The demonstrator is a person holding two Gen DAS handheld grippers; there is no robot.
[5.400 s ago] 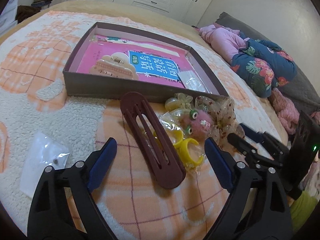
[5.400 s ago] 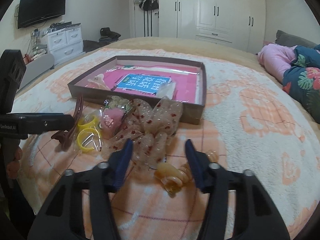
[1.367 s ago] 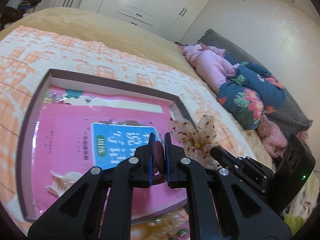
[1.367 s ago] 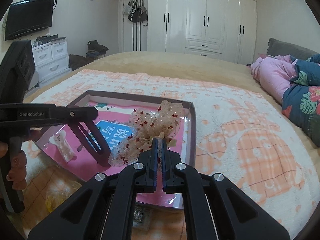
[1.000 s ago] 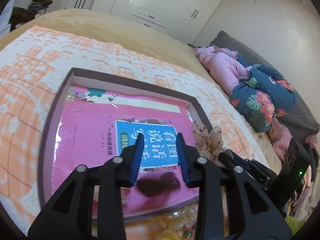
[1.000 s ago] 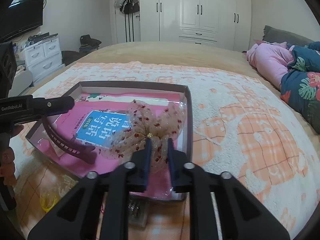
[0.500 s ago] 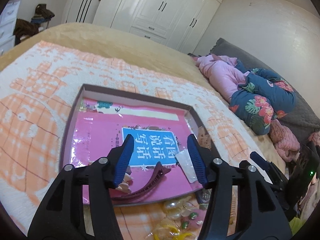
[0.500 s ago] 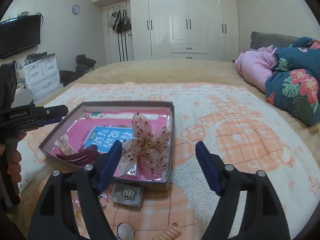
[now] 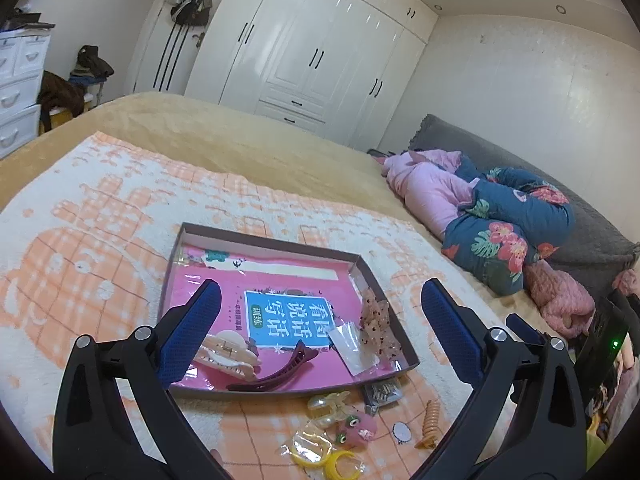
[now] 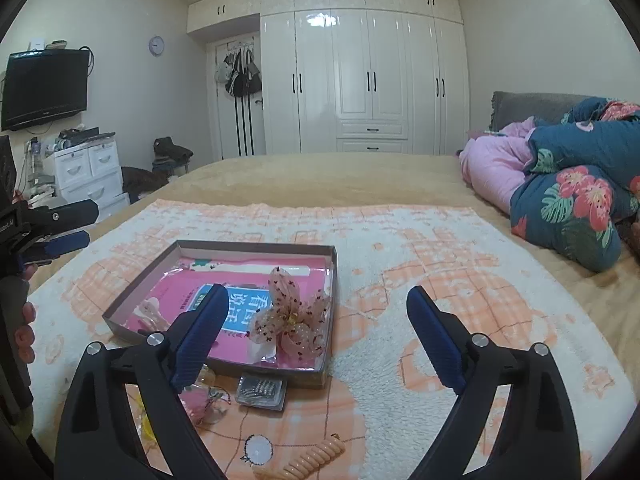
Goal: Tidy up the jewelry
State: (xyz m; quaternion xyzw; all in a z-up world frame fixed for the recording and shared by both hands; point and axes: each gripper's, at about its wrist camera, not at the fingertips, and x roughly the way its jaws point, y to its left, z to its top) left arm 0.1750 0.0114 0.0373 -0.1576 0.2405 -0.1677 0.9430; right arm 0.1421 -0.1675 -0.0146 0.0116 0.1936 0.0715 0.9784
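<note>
A shallow brown box (image 9: 362,267) (image 10: 329,308) with a pink book inside lies on the orange-and-white blanket. In it lie a maroon hair clip (image 9: 276,370), a cream claw clip (image 9: 226,354) (image 10: 152,309), a sheer spotted bow (image 9: 376,322) (image 10: 290,316) and a small clear bag (image 9: 352,346). My left gripper (image 9: 320,330) is open and empty, raised above the box's near side. My right gripper (image 10: 314,338) is open and empty, raised over the box's near right corner. In front of the box lie yellow rings (image 9: 320,458), a pink frog toy (image 9: 354,432), a pack of pins (image 9: 382,392) (image 10: 260,392) and an orange coil tie (image 9: 428,424) (image 10: 308,460).
Pink and floral bedding (image 9: 500,220) (image 10: 560,184) is piled at the right on the bed. White wardrobes (image 10: 360,80) line the far wall. A drawer unit (image 10: 88,172) and a TV (image 10: 44,88) stand at the left.
Both grippers opened, dropping the maroon clip and the bow into the box, then pulled back and up. Both now stand wide open, further from the box.
</note>
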